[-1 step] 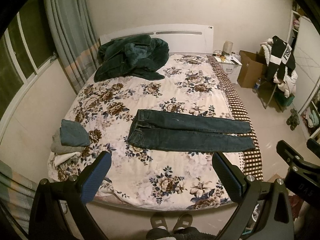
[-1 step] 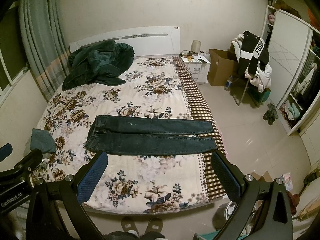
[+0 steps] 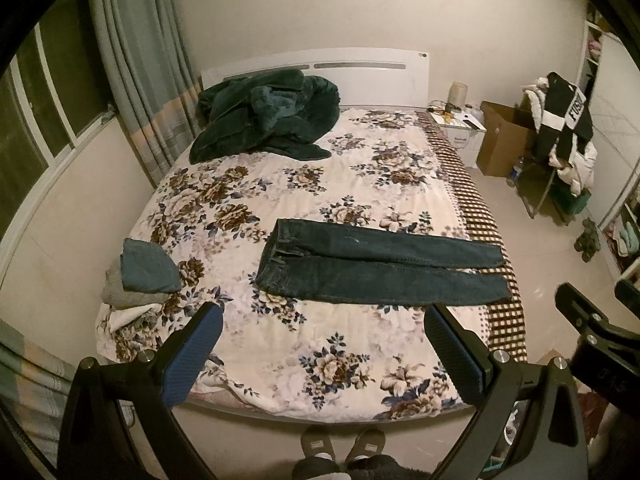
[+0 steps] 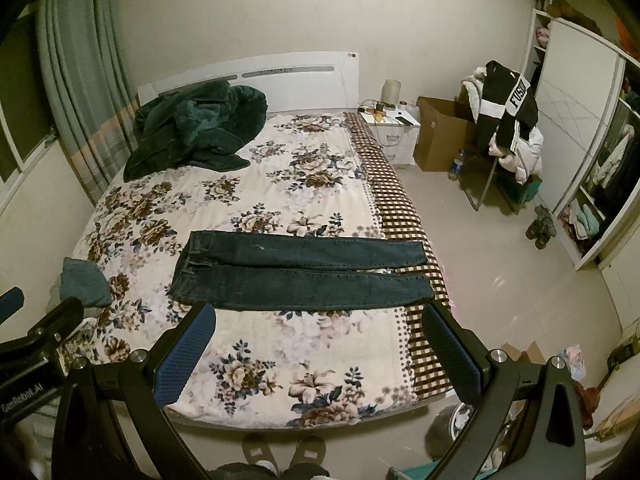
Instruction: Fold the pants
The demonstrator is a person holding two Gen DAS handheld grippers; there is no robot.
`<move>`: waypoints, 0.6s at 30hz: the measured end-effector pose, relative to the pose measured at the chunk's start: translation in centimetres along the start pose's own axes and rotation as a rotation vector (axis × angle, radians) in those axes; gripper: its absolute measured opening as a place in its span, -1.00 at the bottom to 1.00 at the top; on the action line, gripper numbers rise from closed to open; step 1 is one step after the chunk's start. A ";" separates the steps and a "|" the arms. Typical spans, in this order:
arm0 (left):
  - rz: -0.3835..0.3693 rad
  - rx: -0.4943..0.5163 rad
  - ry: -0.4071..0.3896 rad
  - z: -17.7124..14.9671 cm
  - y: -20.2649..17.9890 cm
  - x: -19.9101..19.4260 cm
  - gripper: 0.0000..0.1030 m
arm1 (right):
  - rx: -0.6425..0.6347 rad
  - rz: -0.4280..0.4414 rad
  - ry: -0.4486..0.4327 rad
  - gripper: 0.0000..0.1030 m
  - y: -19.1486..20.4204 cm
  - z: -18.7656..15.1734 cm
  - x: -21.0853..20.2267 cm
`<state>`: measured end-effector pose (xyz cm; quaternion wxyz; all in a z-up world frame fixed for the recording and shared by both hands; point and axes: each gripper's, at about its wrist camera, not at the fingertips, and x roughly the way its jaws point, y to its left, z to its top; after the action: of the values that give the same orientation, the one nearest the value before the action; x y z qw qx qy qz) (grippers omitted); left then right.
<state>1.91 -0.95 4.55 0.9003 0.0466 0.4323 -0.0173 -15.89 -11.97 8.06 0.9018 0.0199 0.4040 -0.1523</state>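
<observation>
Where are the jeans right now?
The jeans lie flat across the floral bed, waistband toward the folded clothes pile at left, cuffs reaching the checked right edge, ahead of both open grippers.

1. The stack of folded clothes [image 4: 82, 282] at the bed's left edge was partly hidden behind the left gripper's body in the right wrist view.
2. The person's slippers [image 3: 342, 450] were cut off by the bottom edge; nothing above the ankles showed.
3. The items on the nightstand [image 4: 394, 120] were too small to identify.
4. The wardrobe [image 4: 580, 128] ran out of frame on the right, its shelf contents blurred.
5. The chair [image 3: 548, 184] was mostly buried under draped clothing.
6. The lettering on the black garment [image 4: 518, 94] was only partly readable.
7. The clutter beside the bed's right foot corner [image 4: 572, 360] was indistinct.
</observation>
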 end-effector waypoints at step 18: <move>0.137 -0.103 0.222 7.4 0.7 24.8 1.00 | 0.113 -0.089 0.183 1.00 -3.5 6.4 27.8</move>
<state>23.21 -0.79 -10.10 0.8472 0.0314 0.5254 0.0717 5.11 -23.55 -7.72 0.8508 0.0664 0.4761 -0.2123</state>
